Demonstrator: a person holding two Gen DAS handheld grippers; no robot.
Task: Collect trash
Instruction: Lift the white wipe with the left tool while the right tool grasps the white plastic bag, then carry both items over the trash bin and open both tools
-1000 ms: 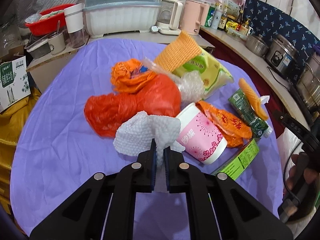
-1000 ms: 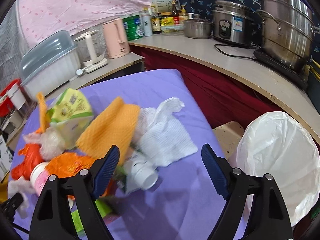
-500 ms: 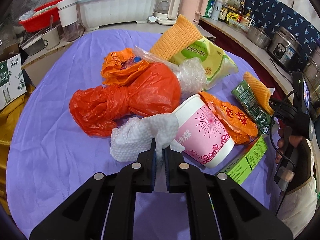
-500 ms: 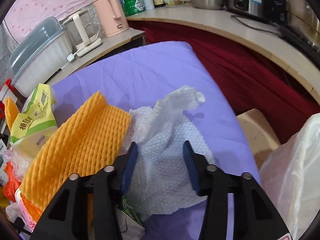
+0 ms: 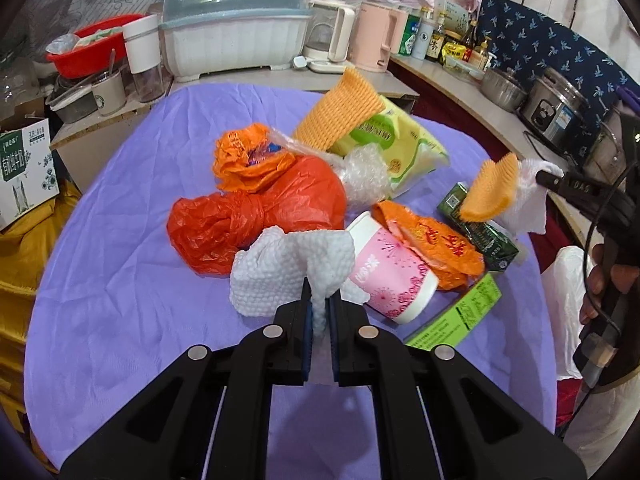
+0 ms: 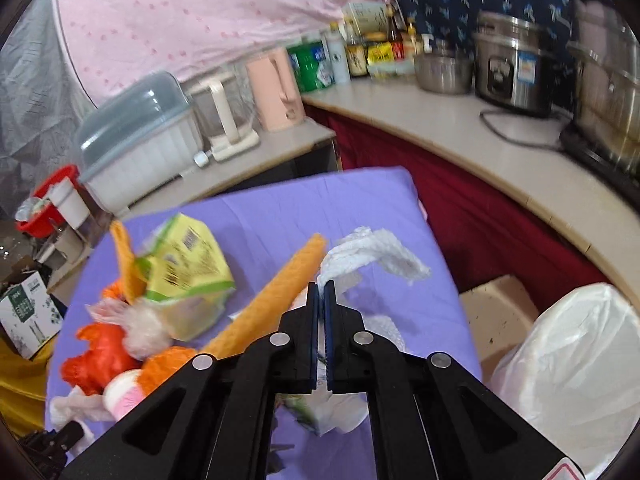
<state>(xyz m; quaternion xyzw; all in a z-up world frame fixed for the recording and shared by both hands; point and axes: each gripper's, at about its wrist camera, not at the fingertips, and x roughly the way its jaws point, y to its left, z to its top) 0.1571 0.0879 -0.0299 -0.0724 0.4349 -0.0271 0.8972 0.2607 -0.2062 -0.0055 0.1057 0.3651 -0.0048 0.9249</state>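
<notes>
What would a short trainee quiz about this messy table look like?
1. True or false: the left gripper is shut on a white paper towel.
2. Which lies on its side: A) pink paper cup B) pink kettle?
3. Fill in: the tablecloth is ____.

Key: 1 true; 2 A; 3 purple.

My matt black plastic fingers (image 5: 297, 320) pinch dimpled white paper towel (image 5: 288, 276); glossy crinkled orange bag (image 5: 256, 216), wrinkled purple cloth (image 5: 120, 300)
</notes>
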